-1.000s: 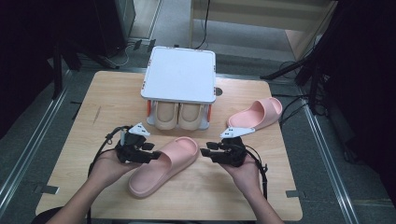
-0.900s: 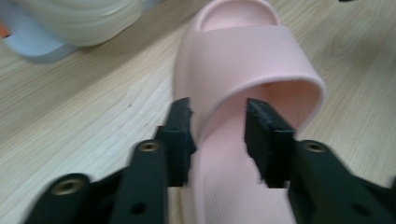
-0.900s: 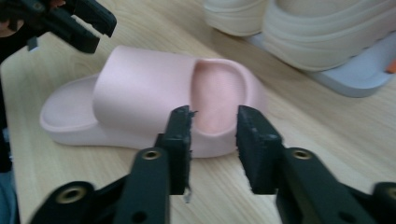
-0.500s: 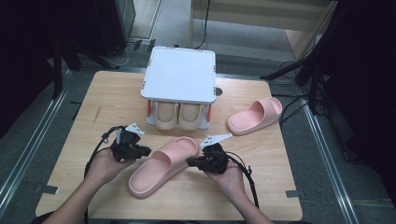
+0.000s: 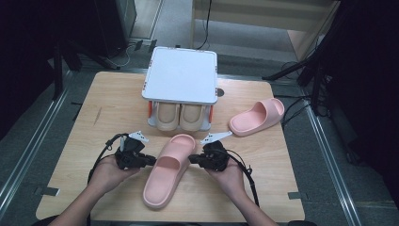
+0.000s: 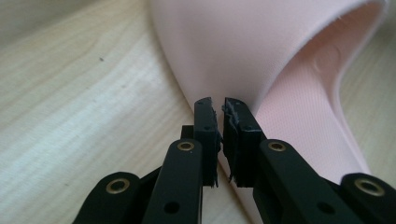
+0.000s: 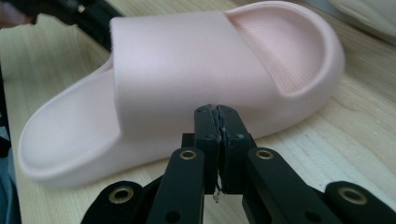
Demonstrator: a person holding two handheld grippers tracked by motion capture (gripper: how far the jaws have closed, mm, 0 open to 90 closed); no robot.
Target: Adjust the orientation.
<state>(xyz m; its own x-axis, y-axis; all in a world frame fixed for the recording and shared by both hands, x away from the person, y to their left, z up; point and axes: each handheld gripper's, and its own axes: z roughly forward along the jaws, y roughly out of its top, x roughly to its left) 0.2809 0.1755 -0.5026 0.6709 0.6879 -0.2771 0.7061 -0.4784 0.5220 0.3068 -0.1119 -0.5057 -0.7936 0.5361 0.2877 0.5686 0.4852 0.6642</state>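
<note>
both grippers have closed in on the slipper [image 5: 168,169] since a second ago.
left gripper [image 5: 149,160] and right gripper [image 5: 191,159] press its opposite sides, jaws nearly together, clamping nothing.

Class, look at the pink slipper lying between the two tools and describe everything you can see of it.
The near pink slipper is a one-piece slide of smooth, foam-like material, with a broad strap over a finely textured footbed. It lies sole down on the wooden table, toe toward the white rack. The left tool and right tool, both with jaws together, meet its sides at the strap; a firm grip cannot be told.
</note>
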